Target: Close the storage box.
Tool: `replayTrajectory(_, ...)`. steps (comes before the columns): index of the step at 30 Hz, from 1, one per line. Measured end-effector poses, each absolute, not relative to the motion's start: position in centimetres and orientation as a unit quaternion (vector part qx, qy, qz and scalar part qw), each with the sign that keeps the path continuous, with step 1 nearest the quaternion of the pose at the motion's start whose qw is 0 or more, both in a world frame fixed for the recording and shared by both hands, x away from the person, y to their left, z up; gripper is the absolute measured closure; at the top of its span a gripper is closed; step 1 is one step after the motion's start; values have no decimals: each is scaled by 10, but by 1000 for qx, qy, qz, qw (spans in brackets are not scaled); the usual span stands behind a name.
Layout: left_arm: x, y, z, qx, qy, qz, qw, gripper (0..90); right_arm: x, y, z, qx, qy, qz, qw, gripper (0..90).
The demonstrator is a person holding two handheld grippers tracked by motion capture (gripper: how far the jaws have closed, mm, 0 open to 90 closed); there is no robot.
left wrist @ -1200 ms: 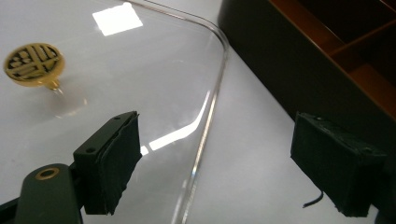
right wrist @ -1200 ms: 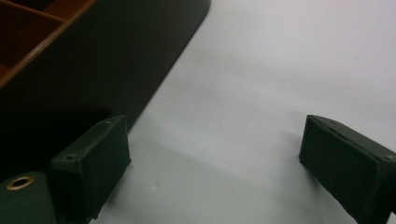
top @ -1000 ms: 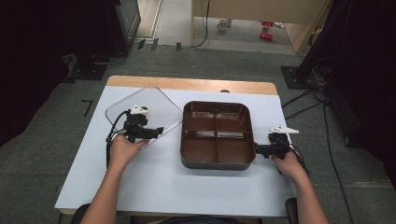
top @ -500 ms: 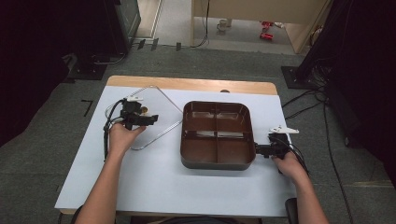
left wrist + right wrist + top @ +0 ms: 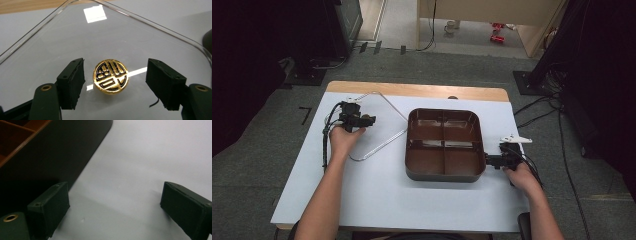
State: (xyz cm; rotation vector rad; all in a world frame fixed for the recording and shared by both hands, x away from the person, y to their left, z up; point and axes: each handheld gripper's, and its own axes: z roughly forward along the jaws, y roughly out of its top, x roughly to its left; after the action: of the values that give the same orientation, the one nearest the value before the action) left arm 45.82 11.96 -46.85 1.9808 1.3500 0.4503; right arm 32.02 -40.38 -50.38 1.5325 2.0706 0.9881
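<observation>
A clear square lid (image 5: 377,117) lies flat on the table left of a brown four-compartment tray (image 5: 444,144). A gold and black round knob (image 5: 111,75) stands at the lid's centre. My left gripper (image 5: 367,120) hovers over the lid, open, its jaws on either side of the knob (image 5: 113,87) without touching it. My right gripper (image 5: 490,161) is open at the tray's right side low near the table, its left finger (image 5: 51,207) close beside the dark tray wall (image 5: 55,152), nothing between the jaws (image 5: 115,215).
The white table top (image 5: 377,200) has a wooden strip (image 5: 412,90) along its far edge. Cables (image 5: 537,115) trail on the floor to the right. Dark stands and equipment rise beyond the table on both sides.
My left gripper moved away from the tray, up and left over the lid, and now straddles the knob. The right gripper stayed by the tray's right side.
</observation>
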Motion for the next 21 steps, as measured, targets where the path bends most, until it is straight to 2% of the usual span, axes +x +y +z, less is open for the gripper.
replayTrajectory(8,462,119,-479,762,523,185,334,424,320,-404,-504,545,737,351,190,78)
replayTrajectory(13,460,119,-478,769,511,187,335,571,320,-404,-504,545,737,352,190,78)
replayTrajectory(21,461,120,-476,768,515,180,336,592,320,-404,-504,545,737,352,190,78)
